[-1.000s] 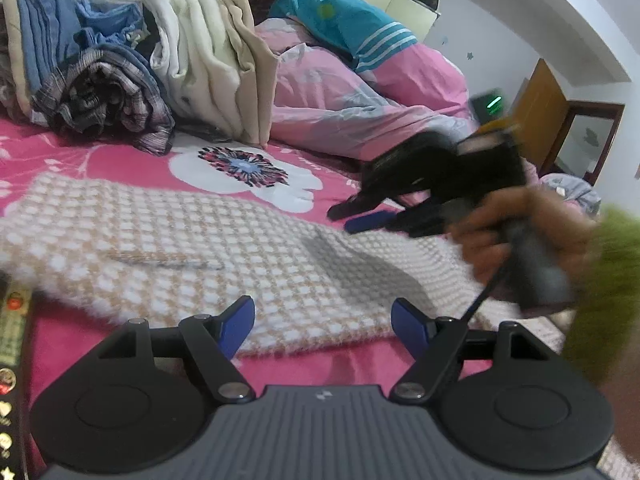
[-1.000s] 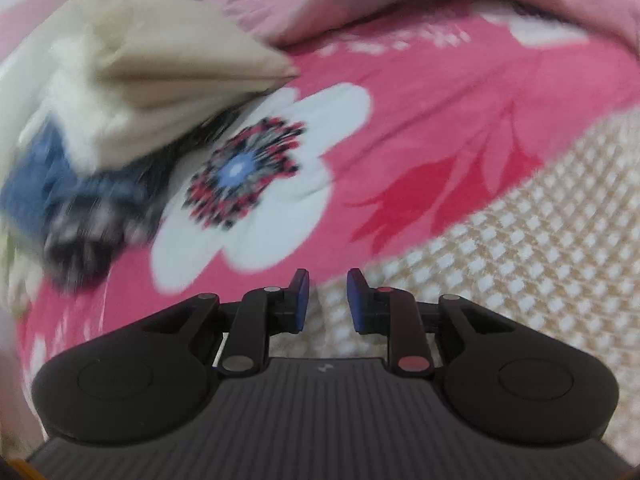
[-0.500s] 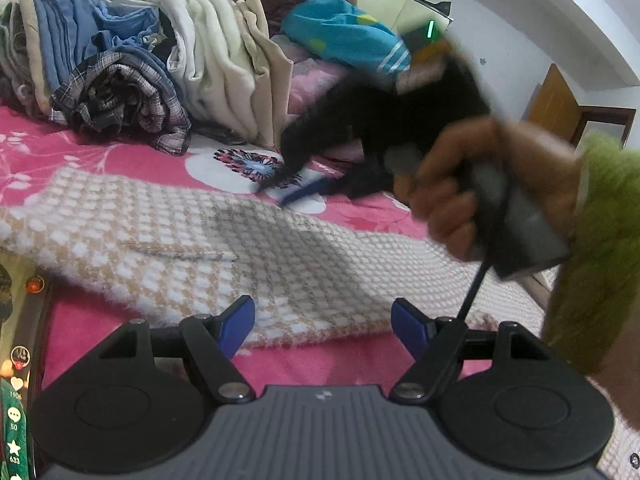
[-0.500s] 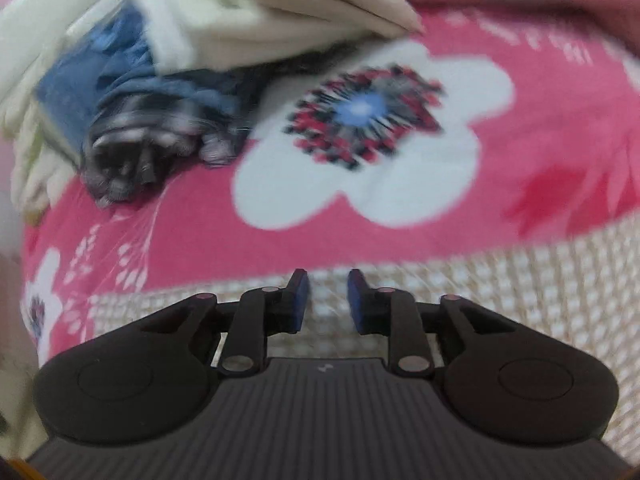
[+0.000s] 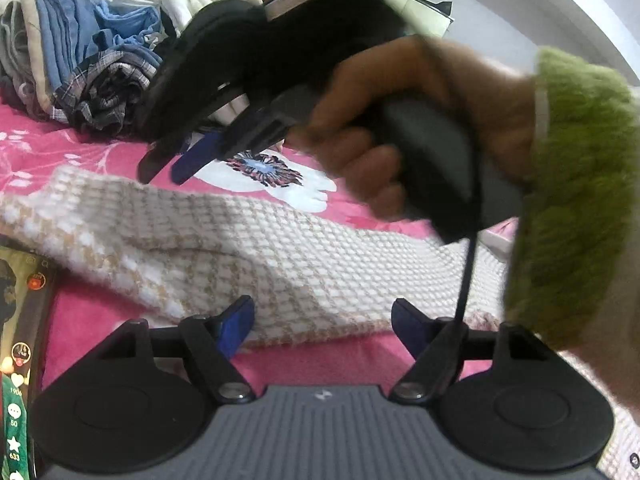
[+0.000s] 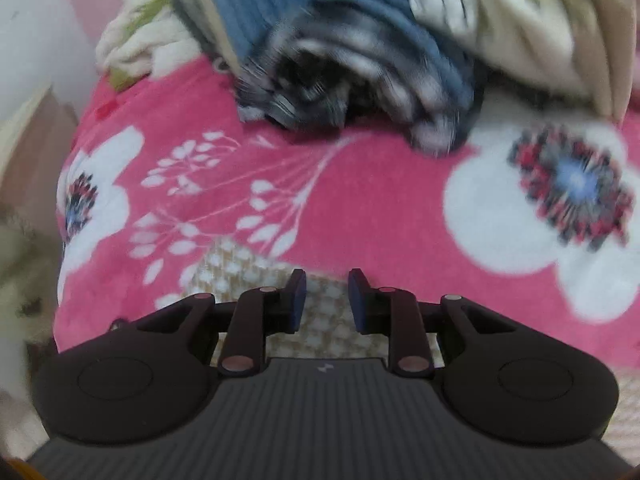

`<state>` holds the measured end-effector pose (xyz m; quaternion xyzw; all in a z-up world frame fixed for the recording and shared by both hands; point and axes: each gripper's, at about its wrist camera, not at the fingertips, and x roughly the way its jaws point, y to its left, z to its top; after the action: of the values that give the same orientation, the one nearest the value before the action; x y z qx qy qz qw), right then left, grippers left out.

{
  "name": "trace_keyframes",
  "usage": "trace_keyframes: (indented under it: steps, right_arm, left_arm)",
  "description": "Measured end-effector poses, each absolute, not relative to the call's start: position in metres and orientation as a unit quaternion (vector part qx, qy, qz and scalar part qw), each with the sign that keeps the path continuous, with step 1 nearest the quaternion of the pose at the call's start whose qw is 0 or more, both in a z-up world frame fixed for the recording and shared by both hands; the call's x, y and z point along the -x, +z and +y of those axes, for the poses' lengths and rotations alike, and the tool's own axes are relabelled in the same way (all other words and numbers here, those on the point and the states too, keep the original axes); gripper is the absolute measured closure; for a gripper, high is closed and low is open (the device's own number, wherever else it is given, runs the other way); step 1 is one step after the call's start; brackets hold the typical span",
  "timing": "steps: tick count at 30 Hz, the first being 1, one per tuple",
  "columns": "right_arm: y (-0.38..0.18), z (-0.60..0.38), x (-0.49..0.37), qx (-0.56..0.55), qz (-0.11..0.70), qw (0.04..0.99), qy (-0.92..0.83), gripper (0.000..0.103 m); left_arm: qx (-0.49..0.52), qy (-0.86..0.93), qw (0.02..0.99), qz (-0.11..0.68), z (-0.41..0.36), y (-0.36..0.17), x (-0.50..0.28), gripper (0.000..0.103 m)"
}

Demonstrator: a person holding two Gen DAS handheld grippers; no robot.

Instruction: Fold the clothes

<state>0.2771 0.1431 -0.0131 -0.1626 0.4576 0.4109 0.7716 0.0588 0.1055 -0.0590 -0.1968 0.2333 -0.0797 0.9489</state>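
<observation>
Lying flat on the pink bed (image 6: pixel 360 208), long axis left-right, the checked knit garment (image 5: pixel 280 248) sat just beyond the wide-open left hand-held gripper (image 5: pixel 320 316), its far-left corner beneath the narrowly parted, empty right hand-held gripper (image 6: pixel 327 300).

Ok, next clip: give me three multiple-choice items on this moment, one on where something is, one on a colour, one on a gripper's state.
1. Where does the pile of clothes lie?
A. on the knitted garment
B. on the bedspread beyond the knitted garment
C. on the floor

2. What colour is the sleeve?
A. green
B. red
C. white

3. How does the left gripper stand?
A. shut on cloth
B. shut, empty
C. open, empty

Answers: 1 B, pink bedspread shows between the knitted garment and the pile. 2 A, fuzzy green at the wrist. 3 C, its blue fingers stand wide apart with nothing between them.
</observation>
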Motion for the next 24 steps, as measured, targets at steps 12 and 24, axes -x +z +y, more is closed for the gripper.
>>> trace_keyframes:
  steps: [12, 24]
  right_arm:
    - [-0.016, -0.002, -0.283, 0.019, 0.470, 0.850, 0.235, 0.078]
    - [-0.043, -0.148, -0.179, -0.170, 0.458, 0.862, 0.133, 0.078]
  left_arm:
    - [0.207, -0.083, 0.947, 0.231, 0.112, -0.059, -0.059, 0.026]
    - [0.200, -0.080, 0.949, 0.231, 0.107, -0.058, -0.057, 0.024]
